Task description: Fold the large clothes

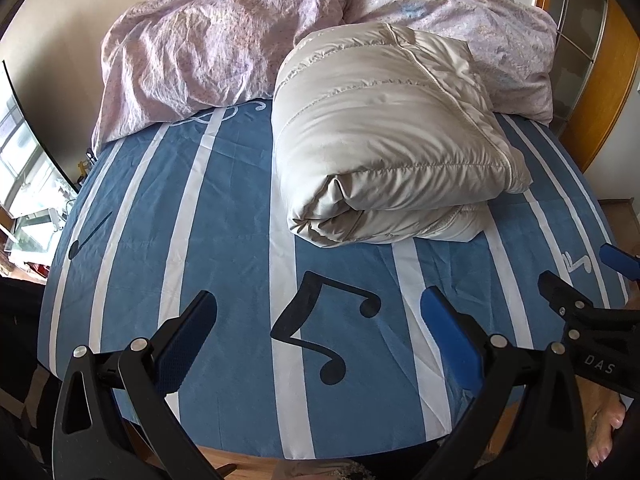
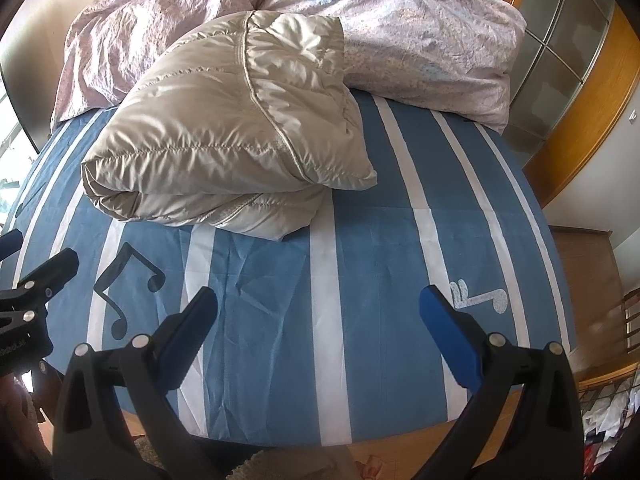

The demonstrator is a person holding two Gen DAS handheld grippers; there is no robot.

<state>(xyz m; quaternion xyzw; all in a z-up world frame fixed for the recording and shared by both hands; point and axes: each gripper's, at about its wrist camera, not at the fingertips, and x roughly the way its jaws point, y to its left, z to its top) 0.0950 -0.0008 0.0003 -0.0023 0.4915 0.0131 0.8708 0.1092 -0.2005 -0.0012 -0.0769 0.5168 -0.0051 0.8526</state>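
1. Both grippers, left gripper (image 1: pixel 318 334) and right gripper (image 2: pixel 318 334), gape wide, holding nothing, low over the bed (image 1: pixel 224 240).
2. Folded jacket (image 1: pixel 384 152) lies at 12 o'clock, touching the duvet (image 1: pixel 192 48) behind.

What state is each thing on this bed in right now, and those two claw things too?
Jacket: folded into a bundle, lying on the sheet.
Duvet: crumpled at the bed's head.
Sheet: spread flat.
Left gripper: open, empty.
Right gripper: open, empty.
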